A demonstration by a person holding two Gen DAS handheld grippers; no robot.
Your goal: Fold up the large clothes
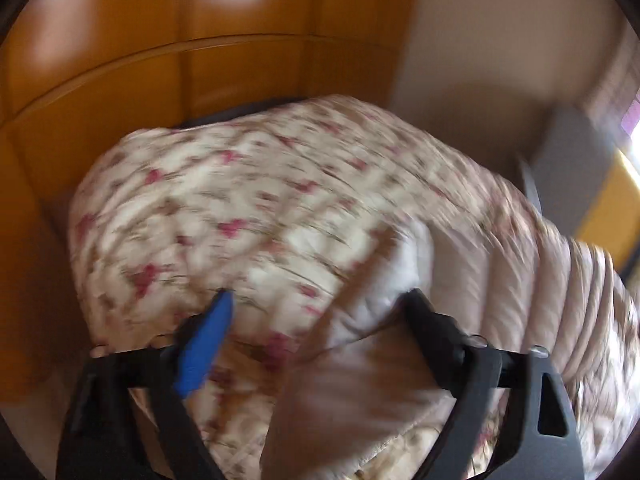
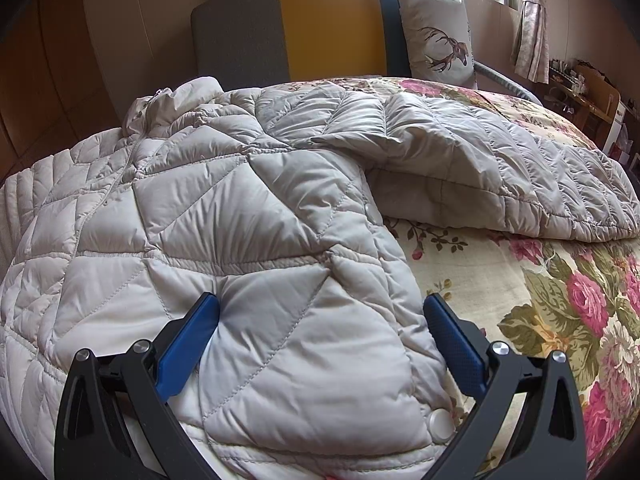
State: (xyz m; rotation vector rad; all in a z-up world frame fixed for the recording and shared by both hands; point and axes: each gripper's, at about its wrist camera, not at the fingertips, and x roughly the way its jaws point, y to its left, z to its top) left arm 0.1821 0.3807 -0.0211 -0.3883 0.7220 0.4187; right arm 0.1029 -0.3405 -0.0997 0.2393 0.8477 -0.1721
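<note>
- The quilted jacket, pale grey and puffy, lies spread on the floral bedspread. In the right wrist view its body fills the space straight ahead of and between the jaws, with the collar at the far end, up and to the left.
- Its long axis runs away from the right jaws, slightly leftward, from the near hem with a snap button to the collar. One sleeve branches off to the right, well beyond the right-hand finger, lying crosswise over the bedspread.
- The right gripper has its jaws spread wide. The left blue pad dents the jacket's surface; the right pad sits just past the front edge, over the bedspread. Nothing is pinched.
- The left gripper also has its jaws spread. Its view is badly blurred: a pale fold of cloth lies between the fingers, but I cannot tell whether either finger touches it.
- By my reading, the right hand is the nearer to the jacket's front edge, so a fold across the long axis would start from that edge, or from the outflung sleeve.
- Further off beyond the jacket stand a grey and yellow headboard and a deer-print pillow.
</note>
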